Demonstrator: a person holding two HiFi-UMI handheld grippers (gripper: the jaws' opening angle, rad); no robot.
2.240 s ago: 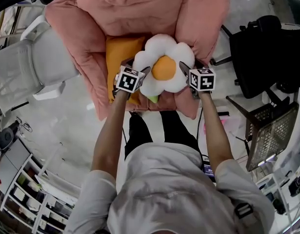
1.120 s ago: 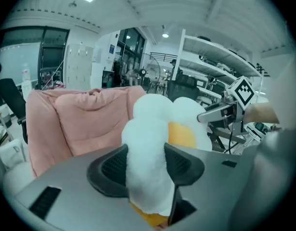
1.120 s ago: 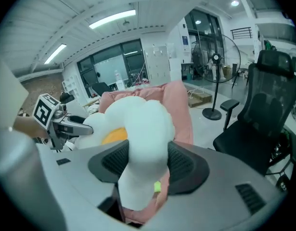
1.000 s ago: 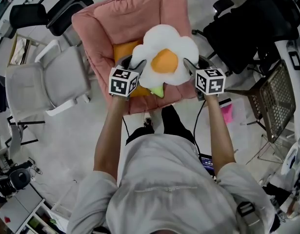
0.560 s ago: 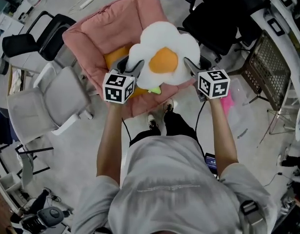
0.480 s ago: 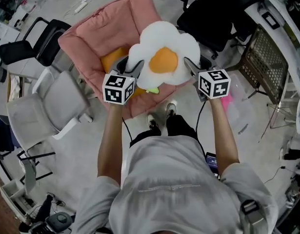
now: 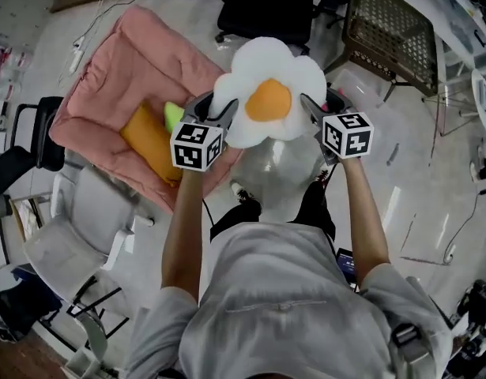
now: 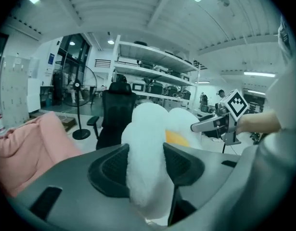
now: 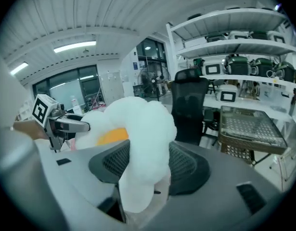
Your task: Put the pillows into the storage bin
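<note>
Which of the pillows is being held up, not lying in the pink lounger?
The white flower-shaped pillow with the orange centre, pinched at opposite edges by the left gripper and right gripper. The orange pillow lies in the pink lounger.

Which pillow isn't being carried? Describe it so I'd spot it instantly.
Look at the big pink padded lounger at the person's left. In its hollow lies the orange pillow, plain and oblong, beside a small green piece; the carried flower pillow is white with an orange centre.
</note>
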